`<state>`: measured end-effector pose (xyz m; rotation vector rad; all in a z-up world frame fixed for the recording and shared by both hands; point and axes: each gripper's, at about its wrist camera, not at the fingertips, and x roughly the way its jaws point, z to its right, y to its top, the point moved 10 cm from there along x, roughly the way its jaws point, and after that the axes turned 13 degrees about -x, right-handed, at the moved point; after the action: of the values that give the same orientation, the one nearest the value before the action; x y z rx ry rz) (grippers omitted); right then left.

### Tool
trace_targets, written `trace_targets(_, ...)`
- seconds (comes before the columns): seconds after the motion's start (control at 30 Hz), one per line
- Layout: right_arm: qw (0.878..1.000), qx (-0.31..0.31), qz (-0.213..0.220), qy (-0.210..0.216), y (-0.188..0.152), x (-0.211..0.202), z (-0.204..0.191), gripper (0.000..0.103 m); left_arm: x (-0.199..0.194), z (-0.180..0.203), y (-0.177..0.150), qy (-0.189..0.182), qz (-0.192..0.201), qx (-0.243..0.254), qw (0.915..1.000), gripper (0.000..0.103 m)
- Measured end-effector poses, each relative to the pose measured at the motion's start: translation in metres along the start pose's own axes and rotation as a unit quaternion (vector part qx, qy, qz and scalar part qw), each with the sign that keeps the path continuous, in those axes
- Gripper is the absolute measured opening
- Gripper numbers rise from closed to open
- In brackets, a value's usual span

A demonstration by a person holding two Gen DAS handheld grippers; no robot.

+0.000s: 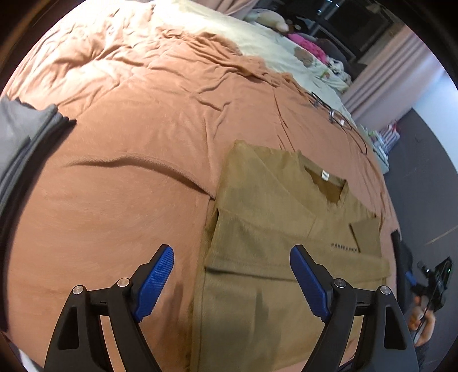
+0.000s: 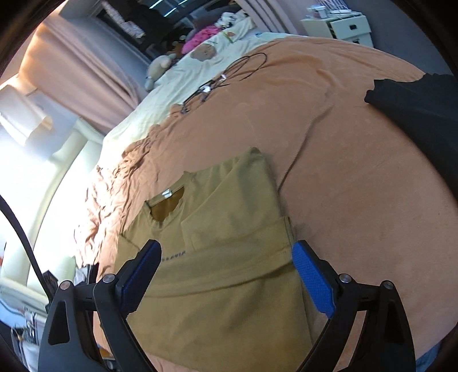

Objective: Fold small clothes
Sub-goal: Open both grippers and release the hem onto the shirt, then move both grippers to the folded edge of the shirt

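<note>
An olive-brown T-shirt lies flat on the orange bed cover, both sleeves folded in over its chest, collar pointing away from me. My left gripper hovers open above the shirt's left edge, nothing between its blue pads. In the right wrist view the same T-shirt fills the lower middle, and my right gripper hangs open over its lower half, holding nothing. The right gripper also shows at the far right of the left wrist view, in a hand.
A grey garment lies at the bed's left edge, and a dark garment at the right. Black cables rest on the cover beyond the shirt. Cream bedding with plush toys lies further back. A white drawer unit stands past the bed.
</note>
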<state>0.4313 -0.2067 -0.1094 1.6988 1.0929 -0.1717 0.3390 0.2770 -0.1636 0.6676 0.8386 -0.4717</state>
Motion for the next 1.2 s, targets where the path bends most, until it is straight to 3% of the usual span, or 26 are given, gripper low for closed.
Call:
trace_targets(0.37, 0.992, -0.088, -0.05, -0.081, -0.026, 0.002, 0.02, 0.092, 0.005, -0.018, -0.026, 0.061, -0.011, 0.069, 0.9957, 0.085)
trace_targets(0.73, 0.959, -0.179, -0.144, -0.165, -0.044, 0.045, 0.013, 0.092, 0.048, -0.028, -0.054, 0.144, -0.06, 0.16, 0.9747, 0.085)
trace_targets(0.9, 0.946, -0.204, -0.165, -0.193, -0.036, 0.07, 0.017, 0.092, 0.07, -0.039, -0.052, 0.187, -0.07, 0.184, 0.9624, 0.085)
trace_targets(1.2, 0.94, -0.206, -0.168, -0.216, -0.012, 0.11, 0.036, 0.092, 0.088, -0.033, -0.02, 0.208, -0.06, 0.193, 0.9571, 0.086)
